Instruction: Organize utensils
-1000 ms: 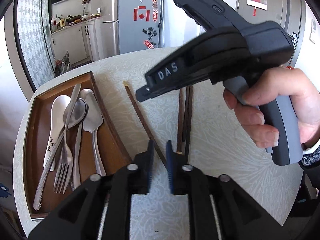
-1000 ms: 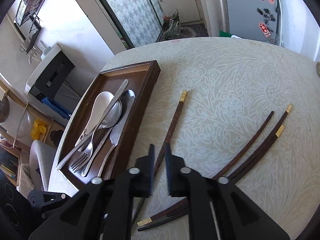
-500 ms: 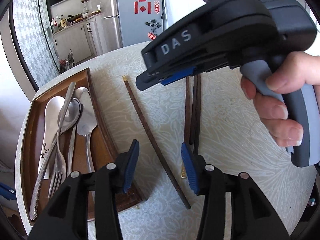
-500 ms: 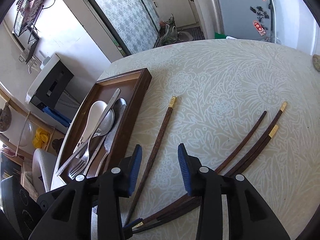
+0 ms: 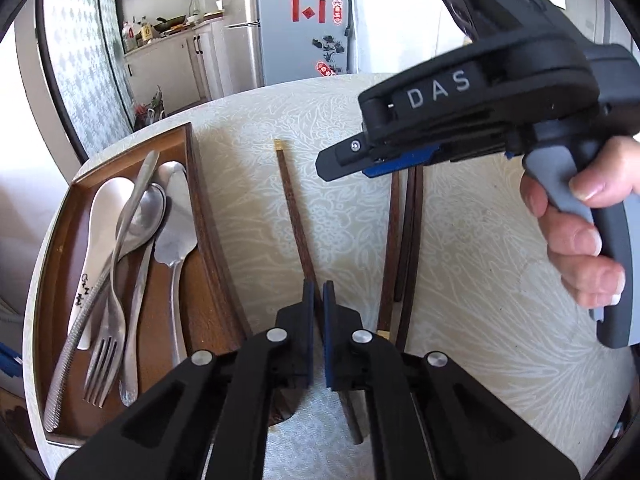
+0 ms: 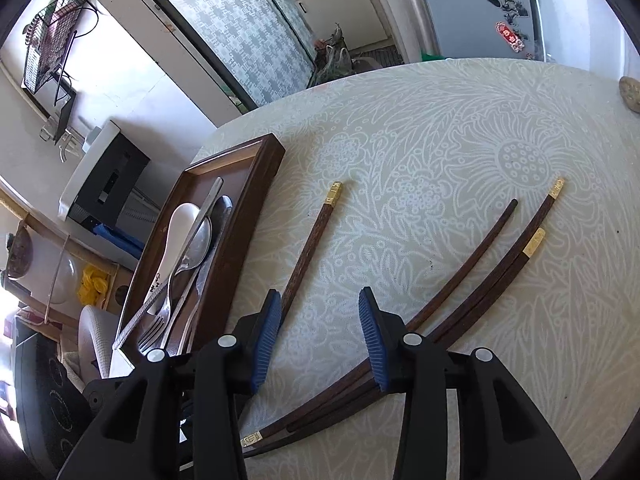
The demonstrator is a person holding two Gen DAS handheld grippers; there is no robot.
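A dark wooden chopstick with a gold end (image 5: 294,216) lies on the table to the right of the brown tray (image 5: 208,220). My left gripper (image 5: 319,300) is shut on this chopstick near its lower part. Three more chopsticks (image 5: 404,240) lie in a bundle to the right. In the right wrist view the single chopstick (image 6: 316,240) lies left of the bundle (image 6: 492,264). My right gripper (image 6: 320,328) is open and empty above the table between them; it also shows in the left wrist view (image 5: 384,160).
The tray (image 6: 256,216) holds a white ceramic spoon (image 5: 100,240), metal spoons (image 5: 176,232) and a fork (image 5: 104,352). The round table has a pale floral cloth (image 5: 480,280). A fridge (image 5: 300,20) and kitchen counter stand behind.
My left gripper opened half a second ago and has now closed on the single chopstick. My right gripper went from shut to open and opened wider.
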